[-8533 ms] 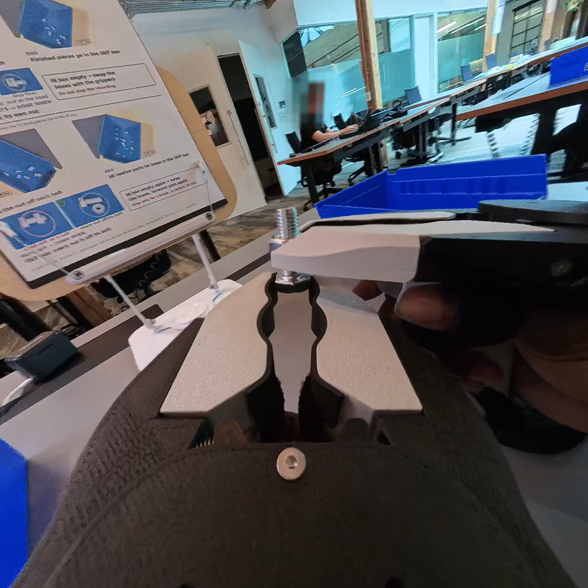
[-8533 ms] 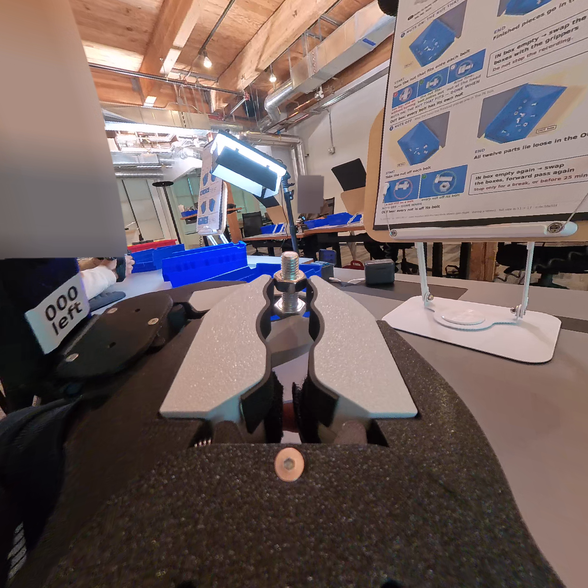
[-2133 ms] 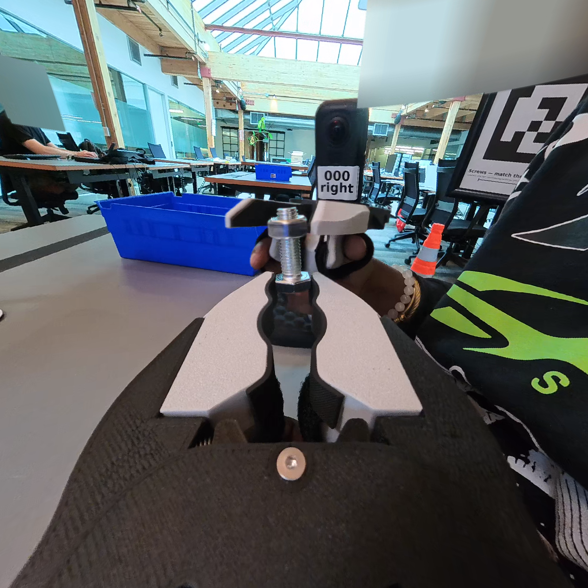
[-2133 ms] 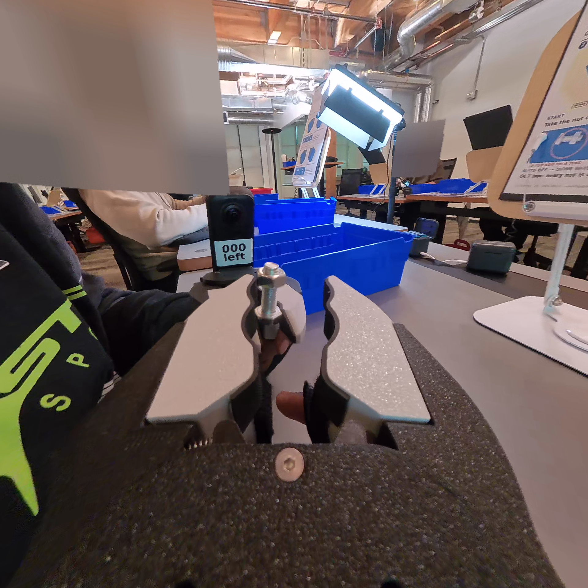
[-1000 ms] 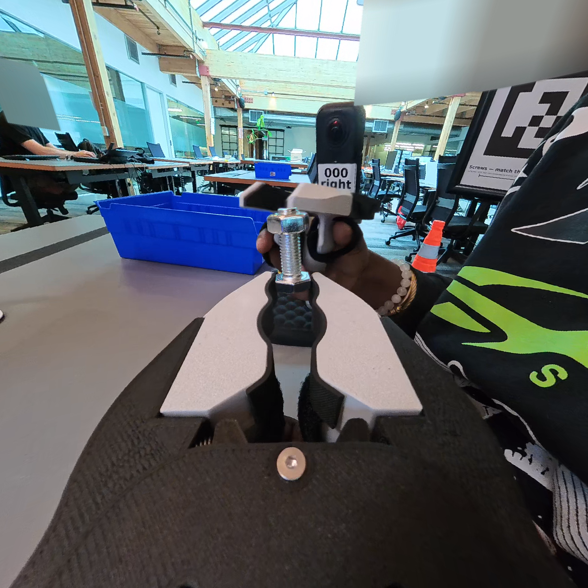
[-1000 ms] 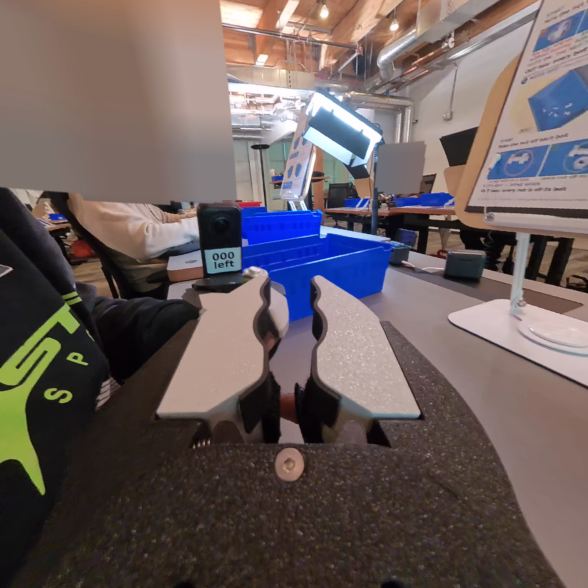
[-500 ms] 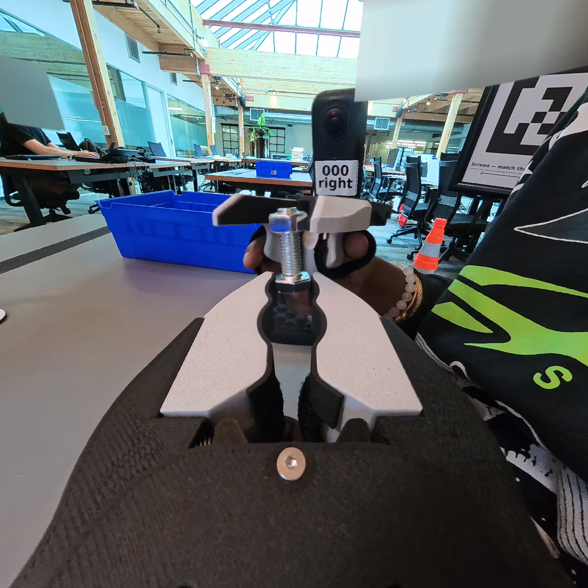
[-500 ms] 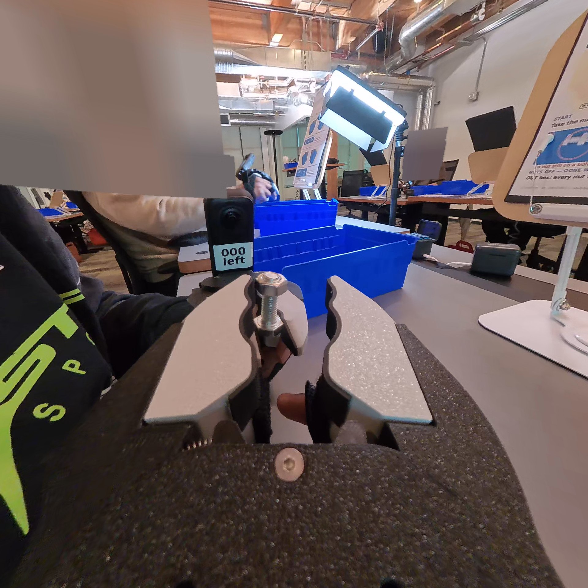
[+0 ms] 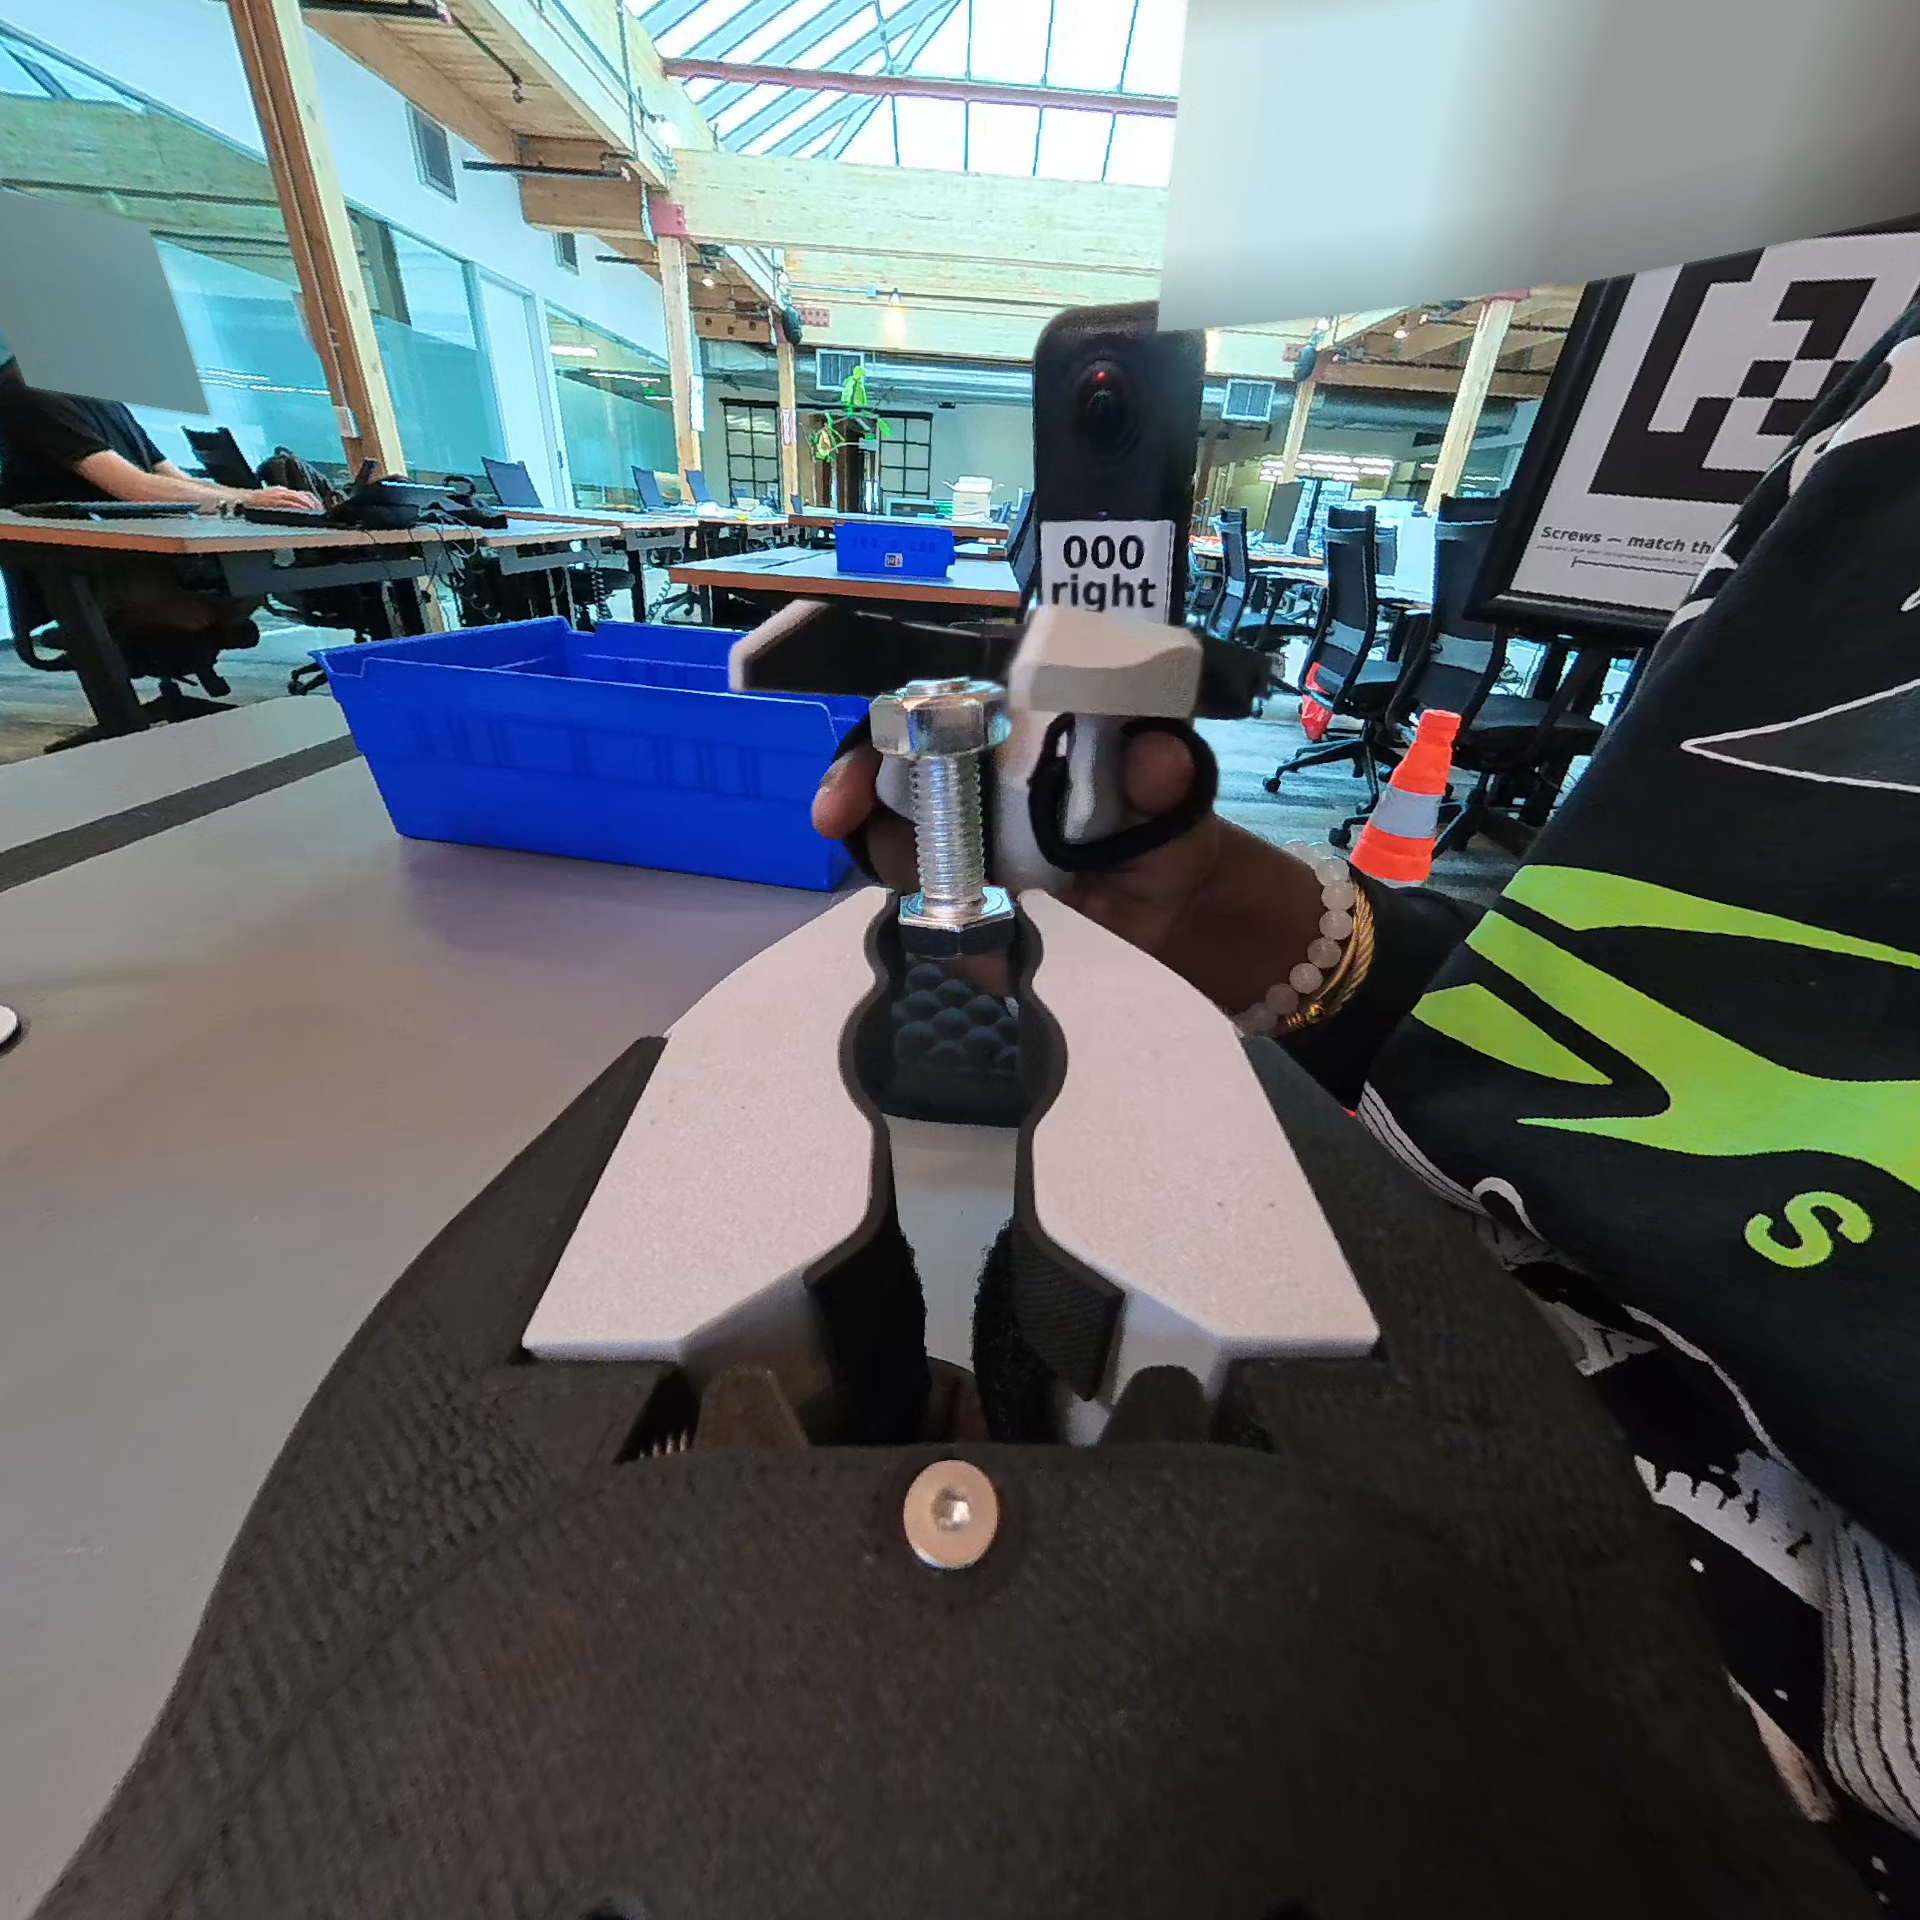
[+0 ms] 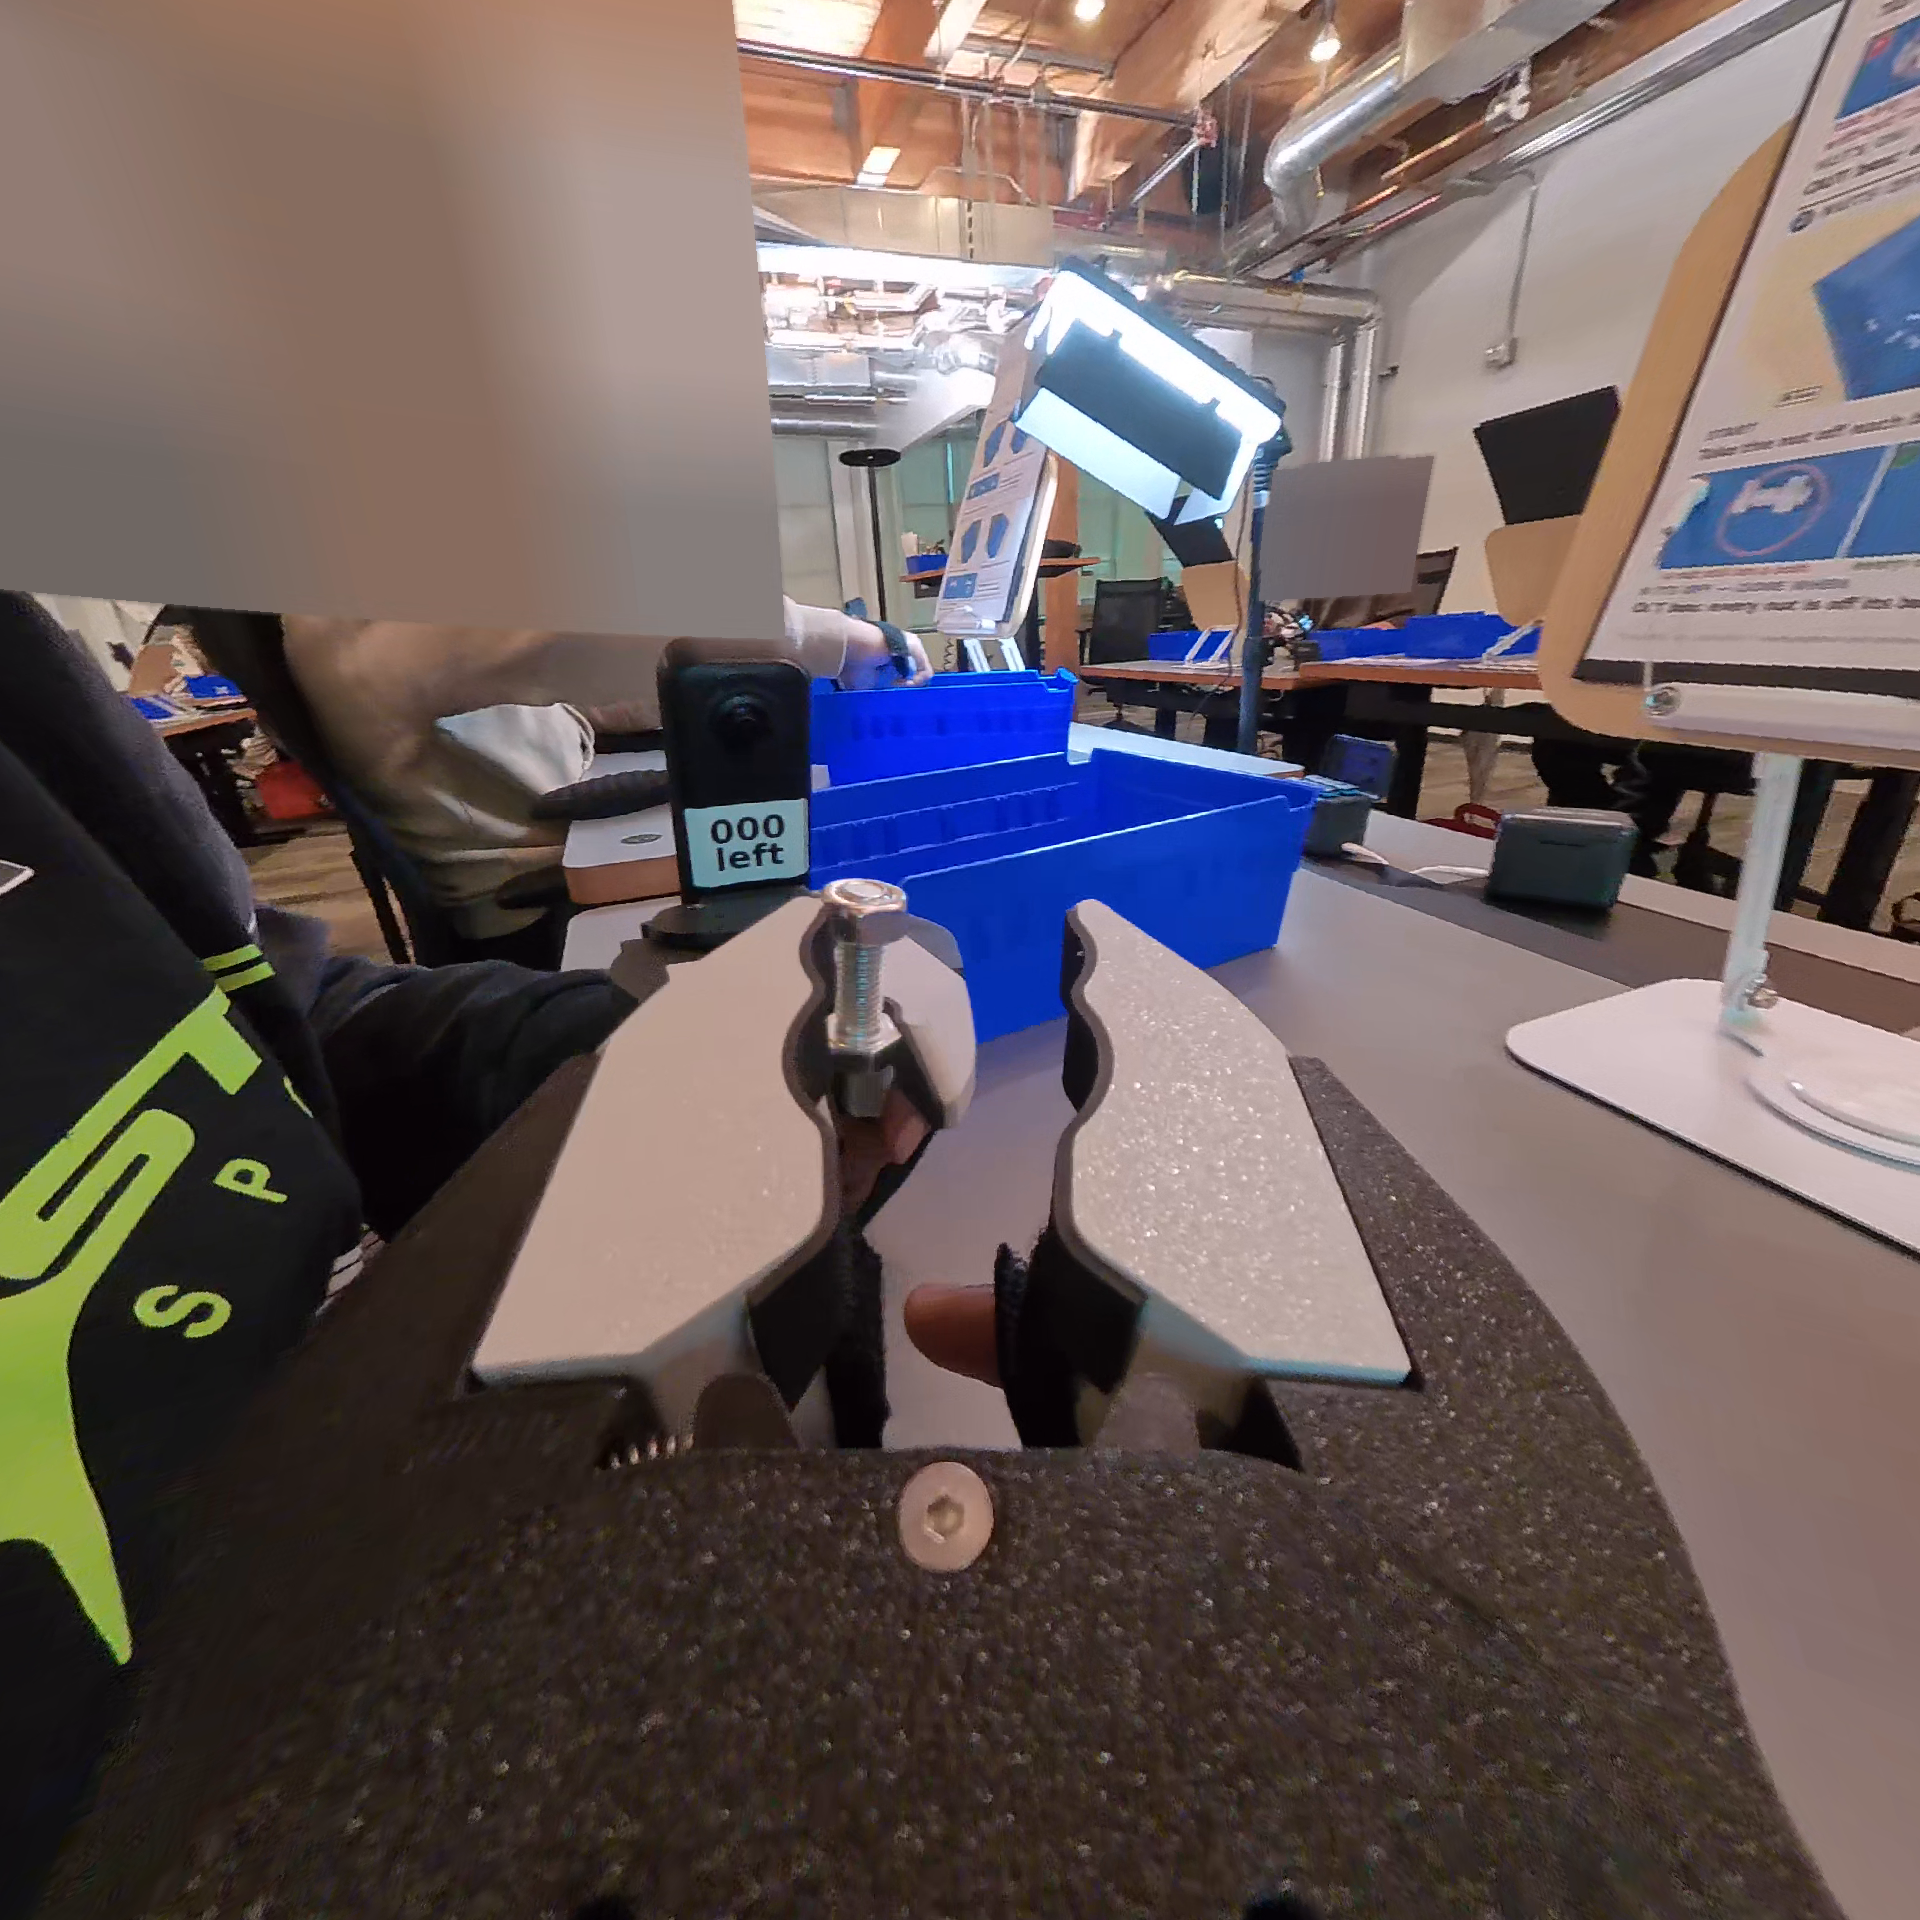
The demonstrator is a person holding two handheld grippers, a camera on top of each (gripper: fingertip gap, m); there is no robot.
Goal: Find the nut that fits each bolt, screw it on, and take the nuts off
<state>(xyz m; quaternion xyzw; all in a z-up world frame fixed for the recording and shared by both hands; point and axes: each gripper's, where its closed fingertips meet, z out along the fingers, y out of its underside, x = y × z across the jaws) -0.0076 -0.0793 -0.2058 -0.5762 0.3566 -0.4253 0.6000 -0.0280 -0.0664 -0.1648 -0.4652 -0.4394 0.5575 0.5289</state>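
Grey bench (image 9: 260, 1039); blue bin (image 9: 582, 748) toward far edge. Left gripper (image 9: 951, 925) narrow, clamping nut (image 9: 954, 914) above bench; bolt (image 9: 943, 800) upright in nut, head up. Right gripper (image 10: 940, 997) wide, empty, just beside bolt head.

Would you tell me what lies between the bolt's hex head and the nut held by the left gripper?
Only the bolt's bare threaded shank, standing upright; the nut sits pinched at the left gripper's tips. The left wrist view shows it best.
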